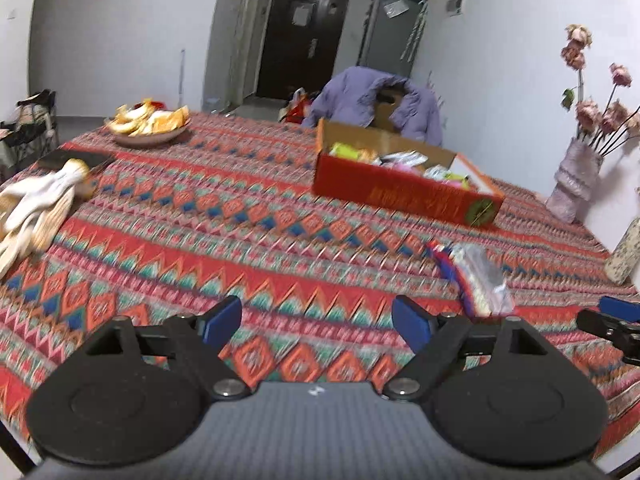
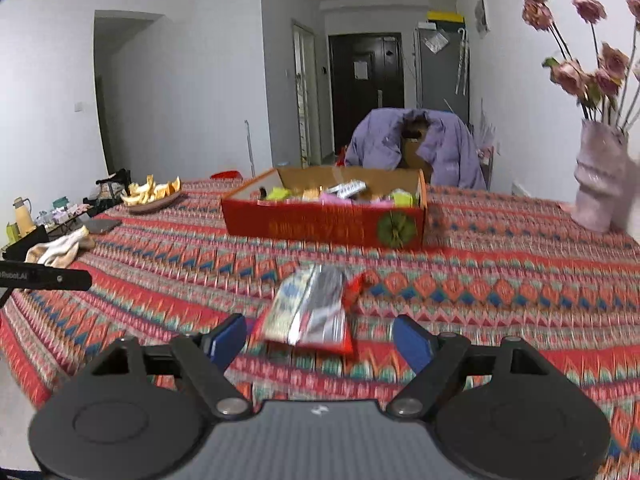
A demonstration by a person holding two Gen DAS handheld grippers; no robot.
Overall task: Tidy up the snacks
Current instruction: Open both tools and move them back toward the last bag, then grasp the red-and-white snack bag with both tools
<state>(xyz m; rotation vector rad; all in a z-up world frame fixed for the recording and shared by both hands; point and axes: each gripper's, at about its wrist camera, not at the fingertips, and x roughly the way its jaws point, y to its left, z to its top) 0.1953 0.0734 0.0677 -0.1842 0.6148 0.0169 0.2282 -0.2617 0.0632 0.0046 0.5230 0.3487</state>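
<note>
A red cardboard box (image 2: 328, 226) with several snack packets inside stands on the patterned tablecloth; in the left wrist view the box (image 1: 404, 192) sits at the right middle. A silver, red and blue snack packet (image 2: 310, 308) lies flat on the cloth just ahead of my right gripper (image 2: 320, 340), whose blue pads stand wide apart with nothing pressed between them. In the left wrist view the same packet (image 1: 476, 276) lies to the right, beyond my left gripper (image 1: 316, 324), which is open over bare cloth. The right gripper's tip (image 1: 612, 320) shows at the right edge.
A plate of orange peels (image 1: 150, 122) and white gloves (image 1: 36, 208) beside a dark flat object lie at the table's left. A pink vase with dried flowers (image 2: 600, 176) stands at the right by the wall. A chair draped with a purple jacket (image 2: 416, 144) is behind the table.
</note>
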